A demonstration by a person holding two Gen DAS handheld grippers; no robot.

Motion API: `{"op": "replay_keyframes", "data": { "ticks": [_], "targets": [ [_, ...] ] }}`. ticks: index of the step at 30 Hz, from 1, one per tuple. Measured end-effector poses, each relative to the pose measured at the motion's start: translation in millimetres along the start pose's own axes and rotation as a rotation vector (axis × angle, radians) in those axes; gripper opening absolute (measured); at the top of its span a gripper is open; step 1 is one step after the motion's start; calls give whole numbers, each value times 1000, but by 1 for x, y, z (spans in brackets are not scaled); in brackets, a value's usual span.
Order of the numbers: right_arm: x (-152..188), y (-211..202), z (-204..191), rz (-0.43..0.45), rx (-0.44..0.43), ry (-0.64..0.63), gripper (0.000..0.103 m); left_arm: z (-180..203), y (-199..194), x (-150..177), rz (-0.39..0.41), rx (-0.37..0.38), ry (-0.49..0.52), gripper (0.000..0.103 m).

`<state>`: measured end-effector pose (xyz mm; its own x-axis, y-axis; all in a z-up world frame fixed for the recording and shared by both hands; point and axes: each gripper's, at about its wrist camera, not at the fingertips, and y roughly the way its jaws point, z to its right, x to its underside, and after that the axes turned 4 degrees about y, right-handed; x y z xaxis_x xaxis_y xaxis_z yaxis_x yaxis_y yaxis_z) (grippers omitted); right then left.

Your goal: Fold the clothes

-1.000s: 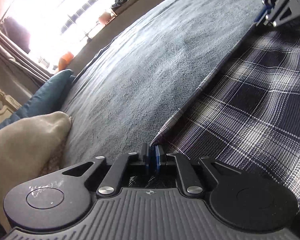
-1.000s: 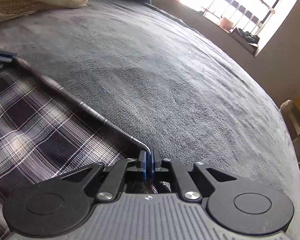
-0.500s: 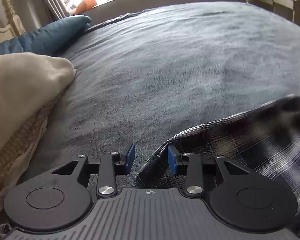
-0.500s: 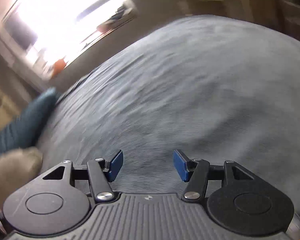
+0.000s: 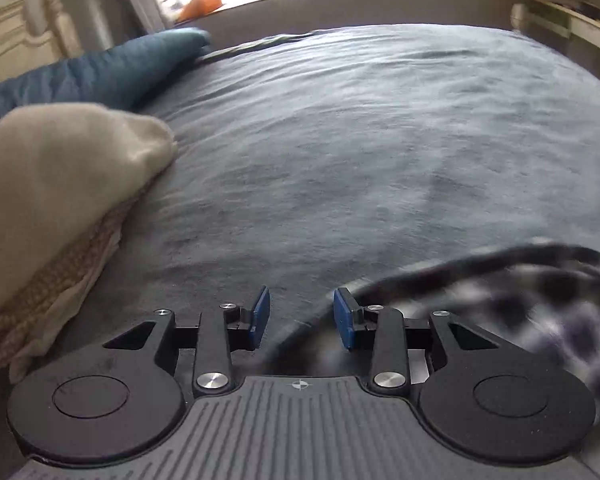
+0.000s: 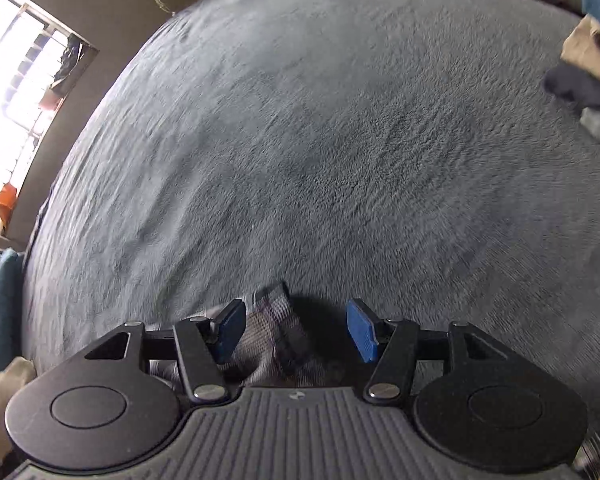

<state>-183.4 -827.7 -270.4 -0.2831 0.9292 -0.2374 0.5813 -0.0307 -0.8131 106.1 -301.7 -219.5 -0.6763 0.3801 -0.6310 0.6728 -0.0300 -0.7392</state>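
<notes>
Two grippers, left gripper point(image 5: 300, 320) and right gripper point(image 6: 296, 330), both spread wide, gripping nothing. One plaid garment point(image 5: 520, 304) lies on the grey bedspread point(image 5: 340, 140) at 4 o'clock. No readable writing.

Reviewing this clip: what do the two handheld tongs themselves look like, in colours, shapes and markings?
Both look alike. The left tongs and right tongs each have a ribbed dark grey body with a small crosshair mark at its front edge, two round black discs at the sides, black linkage arms with silver rivets, and flat blue pads on the fingertips. No cables, hands or sleeves show.
</notes>
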Motion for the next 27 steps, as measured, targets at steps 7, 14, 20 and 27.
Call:
{"op": "replay_keyframes", "data": {
  "ticks": [7, 14, 20, 27],
  "targets": [
    [-31, 57, -24, -179, -33, -98, 50, 140, -55, 36, -4, 246, 119, 36],
    [32, 19, -102, -157, -195, -761, 5, 206, -68, 57, -63, 346, 30, 36],
    [155, -38, -108, -54, -304, -1612, 5, 220, -50, 69, -122, 296, 28, 36],
    [161, -47, -76, -140, -308, -1718, 25, 231, -31, 74, -141, 240, 39, 36]
  ]
}}
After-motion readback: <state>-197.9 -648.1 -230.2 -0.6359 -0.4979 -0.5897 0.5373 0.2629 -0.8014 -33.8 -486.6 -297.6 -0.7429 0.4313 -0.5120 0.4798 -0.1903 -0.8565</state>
